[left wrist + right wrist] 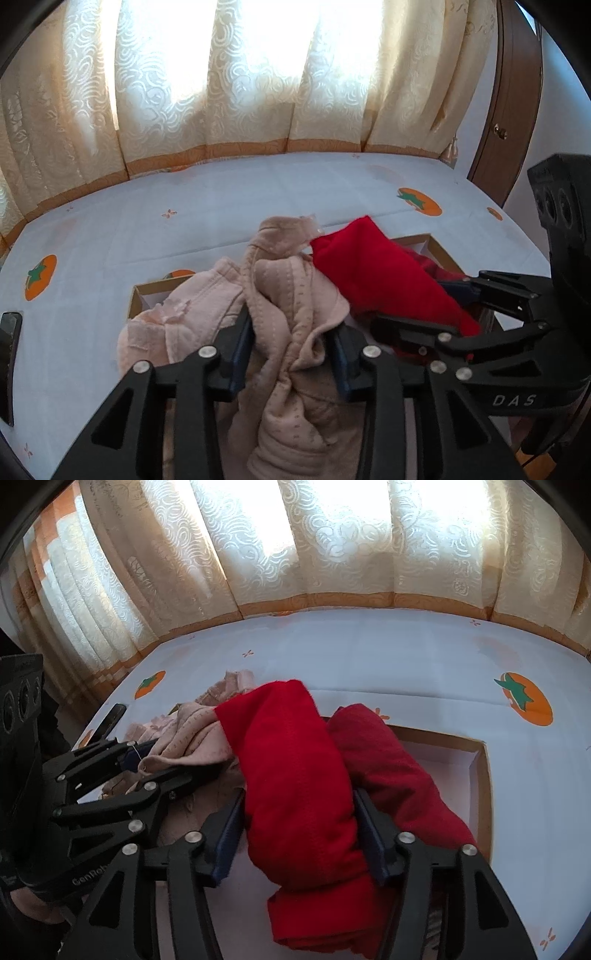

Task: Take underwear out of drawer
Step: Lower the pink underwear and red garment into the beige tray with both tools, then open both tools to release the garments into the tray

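The left gripper (291, 354) is clamped on pink underwear (288, 295); the right gripper (299, 834) on red underwear (295, 760), both held lengthwise above the drawer (480, 775) at lower frame.

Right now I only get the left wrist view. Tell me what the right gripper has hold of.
Observer: The right gripper is closed on the bright red garment, one pad against each side of the roll.
Operator: My left gripper has the pink garment. Report what else sits in the drawer.
Observer: A second, darker red garment lies just right of the bright one, touching it.
Operator: Describe the drawer's right end.
Observer: Its white floor is bare there, up to the cardboard rim.
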Available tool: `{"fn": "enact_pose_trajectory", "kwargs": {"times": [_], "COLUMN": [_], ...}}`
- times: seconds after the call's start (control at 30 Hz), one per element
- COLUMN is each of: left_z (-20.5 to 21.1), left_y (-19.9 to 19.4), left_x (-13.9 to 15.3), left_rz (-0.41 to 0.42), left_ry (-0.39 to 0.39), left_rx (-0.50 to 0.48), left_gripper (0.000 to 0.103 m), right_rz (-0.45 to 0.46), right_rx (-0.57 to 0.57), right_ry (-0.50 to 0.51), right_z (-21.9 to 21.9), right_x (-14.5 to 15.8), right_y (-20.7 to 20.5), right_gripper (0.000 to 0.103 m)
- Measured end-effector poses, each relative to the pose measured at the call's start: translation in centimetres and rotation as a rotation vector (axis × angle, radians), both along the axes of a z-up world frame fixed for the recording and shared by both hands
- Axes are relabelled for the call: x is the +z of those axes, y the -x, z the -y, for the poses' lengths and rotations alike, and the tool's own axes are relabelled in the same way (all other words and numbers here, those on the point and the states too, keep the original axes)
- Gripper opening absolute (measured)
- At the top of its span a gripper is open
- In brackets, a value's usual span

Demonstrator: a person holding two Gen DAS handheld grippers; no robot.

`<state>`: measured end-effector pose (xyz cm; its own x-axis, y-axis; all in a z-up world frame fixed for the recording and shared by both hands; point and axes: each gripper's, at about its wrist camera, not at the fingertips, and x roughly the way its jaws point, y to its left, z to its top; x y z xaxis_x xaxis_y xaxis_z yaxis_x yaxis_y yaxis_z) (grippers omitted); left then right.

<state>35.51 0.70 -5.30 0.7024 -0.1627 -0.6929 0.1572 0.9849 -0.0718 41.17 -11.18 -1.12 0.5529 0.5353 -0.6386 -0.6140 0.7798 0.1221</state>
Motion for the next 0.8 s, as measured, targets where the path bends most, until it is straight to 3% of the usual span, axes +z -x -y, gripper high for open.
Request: {"fn": "enact_pose_trajectory", "kwargs": {"times": [0.2,0.27,0.8], "left_z": [-0.6,-0.8,-0.7], "left_y": [1.9,2.7,12.1], "left_x": [1.3,2.0,4.6], "left_rz": [0.054,0.076,0.155], "left_ry": [0.027,0.040,0.156], "left_rx": [0.030,0.033,-0.044], "left_gripper": [0.059,0.063,0.071], "right_rz": [0.044,0.052,0.109], "right_rx": [-0.030,-0.027,0.099], "right_ry": [0.002,-0.019,-0.052], "right_z": [0.7,1.1,4.8], "right_x": [0.8,1.2,2.4], "right_y": [1.6,2.4,13.1], "right_gripper": [0.081,0.081,0.082]}}
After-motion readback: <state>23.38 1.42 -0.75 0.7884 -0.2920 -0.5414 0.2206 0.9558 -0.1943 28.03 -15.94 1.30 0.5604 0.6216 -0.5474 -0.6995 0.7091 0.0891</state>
